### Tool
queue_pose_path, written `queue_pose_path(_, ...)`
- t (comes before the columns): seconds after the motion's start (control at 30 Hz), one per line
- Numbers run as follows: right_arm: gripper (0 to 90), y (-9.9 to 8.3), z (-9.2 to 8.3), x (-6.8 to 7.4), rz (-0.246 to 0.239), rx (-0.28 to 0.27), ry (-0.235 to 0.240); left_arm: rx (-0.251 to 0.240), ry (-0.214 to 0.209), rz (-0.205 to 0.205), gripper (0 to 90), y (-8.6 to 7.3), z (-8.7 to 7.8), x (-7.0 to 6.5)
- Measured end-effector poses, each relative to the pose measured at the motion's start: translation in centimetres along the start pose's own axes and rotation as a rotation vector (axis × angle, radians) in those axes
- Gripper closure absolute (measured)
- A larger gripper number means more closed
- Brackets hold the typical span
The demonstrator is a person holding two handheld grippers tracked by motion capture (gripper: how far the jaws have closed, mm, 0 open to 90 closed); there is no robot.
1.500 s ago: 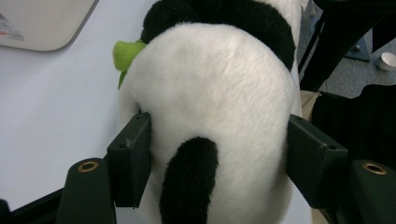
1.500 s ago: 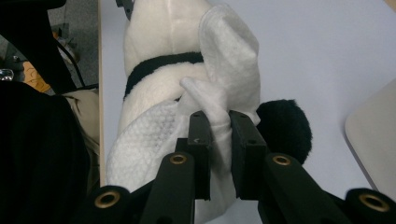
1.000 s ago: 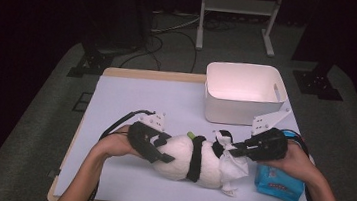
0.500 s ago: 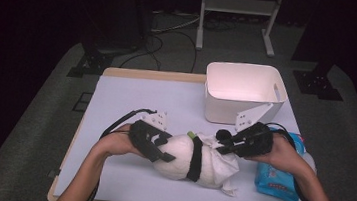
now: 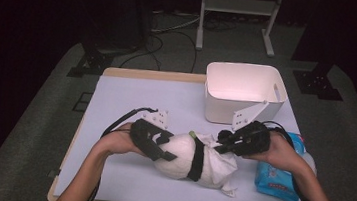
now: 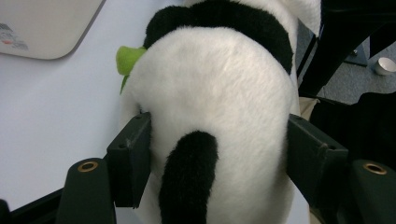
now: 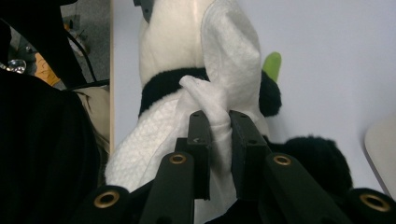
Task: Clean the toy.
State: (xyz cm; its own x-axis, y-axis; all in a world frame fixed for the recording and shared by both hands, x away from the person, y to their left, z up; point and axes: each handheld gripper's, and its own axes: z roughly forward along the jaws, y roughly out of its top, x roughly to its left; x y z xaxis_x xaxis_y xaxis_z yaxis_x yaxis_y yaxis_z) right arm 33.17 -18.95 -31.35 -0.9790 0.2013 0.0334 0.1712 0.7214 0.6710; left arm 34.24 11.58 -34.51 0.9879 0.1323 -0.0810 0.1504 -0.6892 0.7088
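From the high view, one toy panda (image 5: 180, 156) lies on its side on the pale table (image 5: 131, 100), near the front edge. Its long body runs left to right across the table. One white wipe (image 5: 217, 162) is draped over the right end of the panda. The left gripper (image 5: 154, 141) sits on the panda's round left end, and the right gripper (image 5: 235, 141) is at its right end, on the wipe. One white bin (image 5: 245, 90) stands behind them, near the back right of the table. One blue pack of wipes (image 5: 277, 173) lies by the right hand, close to the table's right edge. This view is the one that lets you see the bin's whole shape and the blue pack.

In the left gripper view, the panda (image 6: 215, 107) is very close. The two black jaws stand partly open, one pressed on each side of the soft white body, so they hold it. You can see a black patch of fur low down, a black band farther off, and a small green bit (image 6: 128, 58) sticking out to the side. A corner of the bin (image 6: 46, 23) shows at the top left.

In the right gripper view, the jaws are almost closed and pinch a twisted fold of the wipe (image 7: 217, 121) between them. Behind it the panda (image 7: 168, 51) stretches away from the camera, with its black band across and the green bit (image 7: 272, 65) to the right.
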Motion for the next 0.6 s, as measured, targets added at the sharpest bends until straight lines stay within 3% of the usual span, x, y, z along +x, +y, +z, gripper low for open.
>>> queue_pose_path(0.4, 78.7, -3.2, -1.9, -0.3, 0.074, -0.025, -0.036, -0.008, -0.006, 0.003, 30.7, 0.2, -0.1, 0.1)
queue_pose_path(0.6, 78.8, -3.0, -1.9, 0.0, 0.054, -0.027, -0.058, -0.007, 0.002, 0.002, 30.8, 0.6, -0.1, 0.0)
